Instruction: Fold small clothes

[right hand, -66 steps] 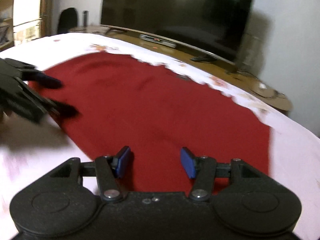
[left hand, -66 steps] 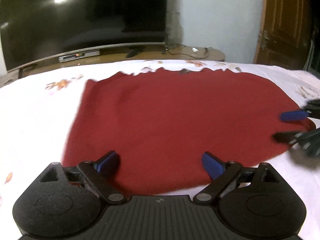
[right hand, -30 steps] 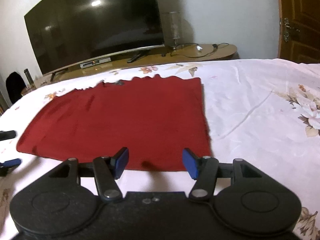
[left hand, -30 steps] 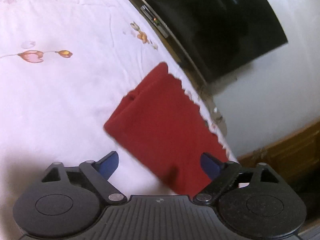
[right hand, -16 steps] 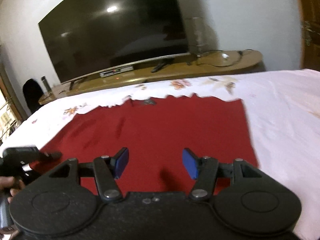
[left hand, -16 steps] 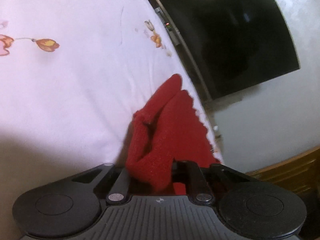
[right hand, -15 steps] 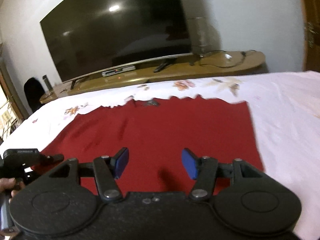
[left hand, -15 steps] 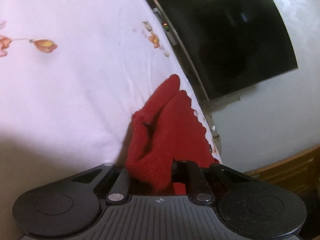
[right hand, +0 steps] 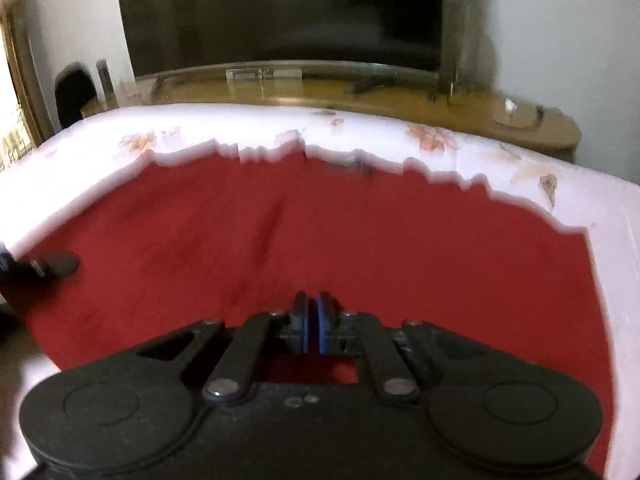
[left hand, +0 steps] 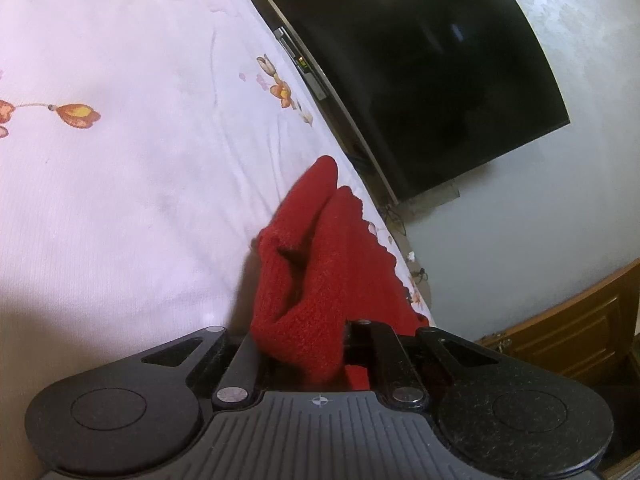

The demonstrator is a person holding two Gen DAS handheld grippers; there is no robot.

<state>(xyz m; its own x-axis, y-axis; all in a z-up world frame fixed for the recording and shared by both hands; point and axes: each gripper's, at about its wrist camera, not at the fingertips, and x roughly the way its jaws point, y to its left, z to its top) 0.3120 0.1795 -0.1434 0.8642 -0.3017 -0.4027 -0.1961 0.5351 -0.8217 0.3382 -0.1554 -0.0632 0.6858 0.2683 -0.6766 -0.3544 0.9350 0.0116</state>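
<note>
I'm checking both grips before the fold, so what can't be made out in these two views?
- Left wrist view: the left gripper pads are buried in bunched red cloth.
- Right wrist view: the right gripper pads meet, but blur and the gripper body hide whether cloth is pinched between them.
- Right wrist view: the cloth's far edge is smeared by blur.

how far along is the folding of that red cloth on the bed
Early. The red knitted cloth lies spread flat on the white floral bedsheet, no fold yet. The left gripper pinches one bunched edge; the right gripper has just closed at another edge. Folding over remains.
</note>
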